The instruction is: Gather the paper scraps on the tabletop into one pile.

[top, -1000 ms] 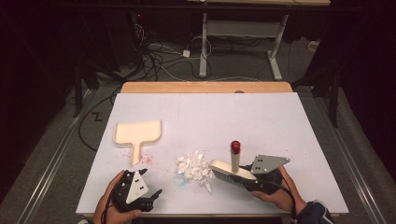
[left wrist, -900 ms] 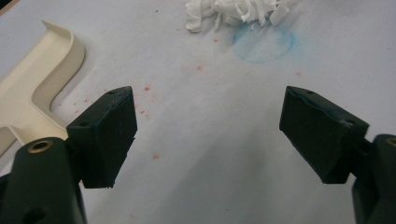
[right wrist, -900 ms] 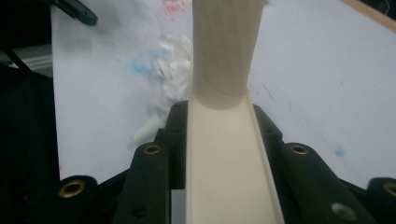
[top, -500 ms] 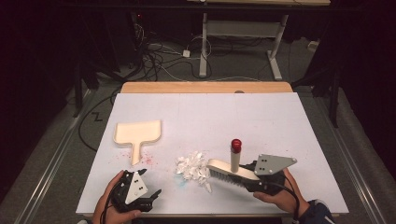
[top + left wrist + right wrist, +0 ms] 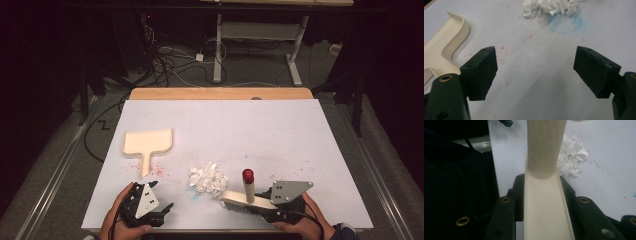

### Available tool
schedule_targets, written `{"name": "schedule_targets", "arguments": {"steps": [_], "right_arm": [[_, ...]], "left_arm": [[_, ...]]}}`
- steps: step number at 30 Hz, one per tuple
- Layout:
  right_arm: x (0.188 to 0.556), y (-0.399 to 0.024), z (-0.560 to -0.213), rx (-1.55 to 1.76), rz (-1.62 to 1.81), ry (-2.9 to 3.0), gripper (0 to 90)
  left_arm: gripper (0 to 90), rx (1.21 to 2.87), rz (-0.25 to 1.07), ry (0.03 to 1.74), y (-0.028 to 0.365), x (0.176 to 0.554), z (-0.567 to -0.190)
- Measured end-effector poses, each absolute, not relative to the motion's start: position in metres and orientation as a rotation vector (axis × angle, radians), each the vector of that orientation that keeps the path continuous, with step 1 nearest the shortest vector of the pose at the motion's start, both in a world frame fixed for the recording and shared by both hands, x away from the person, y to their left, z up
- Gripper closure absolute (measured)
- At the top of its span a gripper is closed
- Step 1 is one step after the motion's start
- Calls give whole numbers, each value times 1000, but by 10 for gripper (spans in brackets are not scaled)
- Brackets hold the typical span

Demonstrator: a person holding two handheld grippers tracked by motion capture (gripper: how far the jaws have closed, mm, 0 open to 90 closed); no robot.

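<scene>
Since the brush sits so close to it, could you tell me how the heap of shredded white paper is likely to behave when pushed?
The heap of shredded white paper looks loose and very light, so it will probably scatter rather than slide as one. Its curled strips seem floppy and may catch in the cream brush with the red-tipped handle. Nothing about it looks apt to roll.

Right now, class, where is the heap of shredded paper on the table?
In the high view, the shredded paper lies near the table's front edge, just left of the brush clamped in the right gripper, right of the cream dustpan.
</scene>
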State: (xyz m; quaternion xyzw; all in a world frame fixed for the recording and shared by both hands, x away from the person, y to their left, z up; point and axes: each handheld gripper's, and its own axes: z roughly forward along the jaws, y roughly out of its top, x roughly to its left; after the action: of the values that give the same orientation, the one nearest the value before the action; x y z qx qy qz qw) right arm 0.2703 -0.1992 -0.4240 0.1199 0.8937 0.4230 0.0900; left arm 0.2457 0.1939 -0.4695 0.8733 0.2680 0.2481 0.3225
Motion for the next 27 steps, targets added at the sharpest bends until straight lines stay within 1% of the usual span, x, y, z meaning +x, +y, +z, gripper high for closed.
{"name": "schedule_targets", "arguments": {"steps": [5, 10, 18, 23, 27], "right_arm": [[286, -182, -426, 375, 1252, 2594, 687], [298, -177, -423, 395, 1298, 2576, 687], [289, -209, -404, 457, 1362, 2551, 684], [282, -229, -401, 478, 1312, 2536, 684], [281, -241, -399, 527, 1345, 2498, 684]], "left_arm": [[181, 2297, 647, 703, 193, 247, -471], [182, 2294, 646, 700, 193, 247, -471], [181, 2298, 650, 699, 193, 246, -470], [181, 2300, 646, 700, 192, 247, -471], [182, 2304, 643, 695, 190, 249, -471]]}}
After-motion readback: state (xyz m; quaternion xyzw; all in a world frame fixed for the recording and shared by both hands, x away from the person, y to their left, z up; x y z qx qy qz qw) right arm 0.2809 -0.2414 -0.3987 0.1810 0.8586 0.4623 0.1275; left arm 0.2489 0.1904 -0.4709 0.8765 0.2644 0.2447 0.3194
